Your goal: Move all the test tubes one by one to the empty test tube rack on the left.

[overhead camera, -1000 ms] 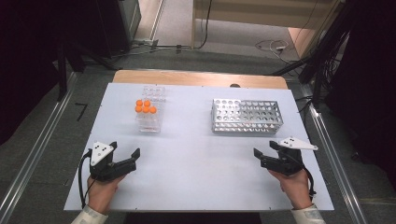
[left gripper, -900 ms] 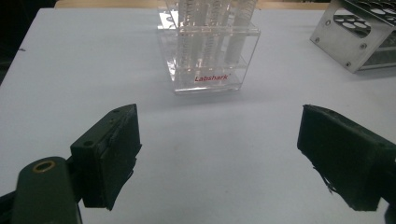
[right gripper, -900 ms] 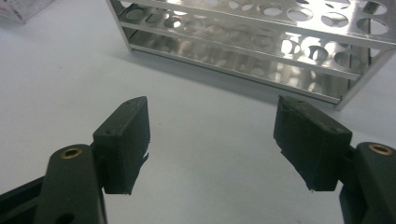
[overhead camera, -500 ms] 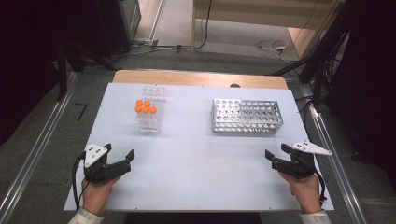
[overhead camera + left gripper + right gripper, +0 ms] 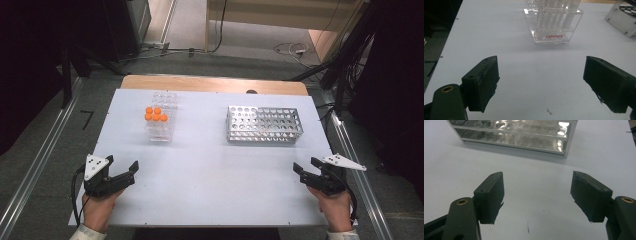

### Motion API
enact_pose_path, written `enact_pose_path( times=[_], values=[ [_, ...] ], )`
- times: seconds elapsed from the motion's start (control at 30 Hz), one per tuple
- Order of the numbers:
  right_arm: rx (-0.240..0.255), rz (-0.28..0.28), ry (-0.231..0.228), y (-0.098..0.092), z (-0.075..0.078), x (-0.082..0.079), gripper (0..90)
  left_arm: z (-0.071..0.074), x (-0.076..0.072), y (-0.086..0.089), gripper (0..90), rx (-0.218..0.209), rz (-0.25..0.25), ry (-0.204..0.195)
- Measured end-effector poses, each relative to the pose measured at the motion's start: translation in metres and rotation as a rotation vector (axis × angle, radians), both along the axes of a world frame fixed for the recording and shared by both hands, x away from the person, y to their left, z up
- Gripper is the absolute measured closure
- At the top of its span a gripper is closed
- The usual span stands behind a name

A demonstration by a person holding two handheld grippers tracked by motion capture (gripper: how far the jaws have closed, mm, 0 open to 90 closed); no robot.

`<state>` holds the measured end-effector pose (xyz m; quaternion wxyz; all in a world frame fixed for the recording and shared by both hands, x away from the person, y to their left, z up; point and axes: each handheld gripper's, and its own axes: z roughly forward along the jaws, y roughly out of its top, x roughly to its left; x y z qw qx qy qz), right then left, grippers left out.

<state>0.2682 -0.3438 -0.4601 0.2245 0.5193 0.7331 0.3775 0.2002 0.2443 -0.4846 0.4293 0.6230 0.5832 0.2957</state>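
A clear plastic rack (image 5: 160, 125) with several orange-capped tubes (image 5: 155, 114) stands on the white table top (image 5: 215, 170), left of centre. In the left gripper view the clear rack (image 5: 552, 22) is straight ahead, well beyond the jaws. An empty metal tube rack (image 5: 264, 124) stands at the right; in the right gripper view the metal rack (image 5: 516, 132) lies ahead. My left gripper (image 5: 121, 164) (image 5: 541, 82) rests near the front left corner, open, nothing between its jaws. My right gripper (image 5: 306, 165) (image 5: 537, 197) is near the front right edge, open and empty.
A corner of the metal rack (image 5: 624, 22) shows at the upper right of the left gripper view. A wooden board edge (image 5: 215, 84) runs along the table's far side. Metal rails (image 5: 40, 160) flank the table, with cables (image 5: 290, 49) on the floor beyond.
My right gripper has drawn back toward the front right edge, away from the metal rack. The left gripper has shifted only slightly toward the front left. Both stay open.
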Motion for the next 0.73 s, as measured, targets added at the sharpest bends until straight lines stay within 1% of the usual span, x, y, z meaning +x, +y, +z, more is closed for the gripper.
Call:
enact_pose_path(
  times=[0.5,0.73],
  values=[
    [-0.002,-0.046,0.013,-0.014,-0.006,0.0,25.7,-0.004,-0.002,0.013,13.4,-0.02,0.035,0.011],
    [0.0,-0.073,0.023,-0.022,-0.01,0.002,24.8,-0.006,0.0,0.017,13.4,-0.01,0.045,0.027]
  ],
)
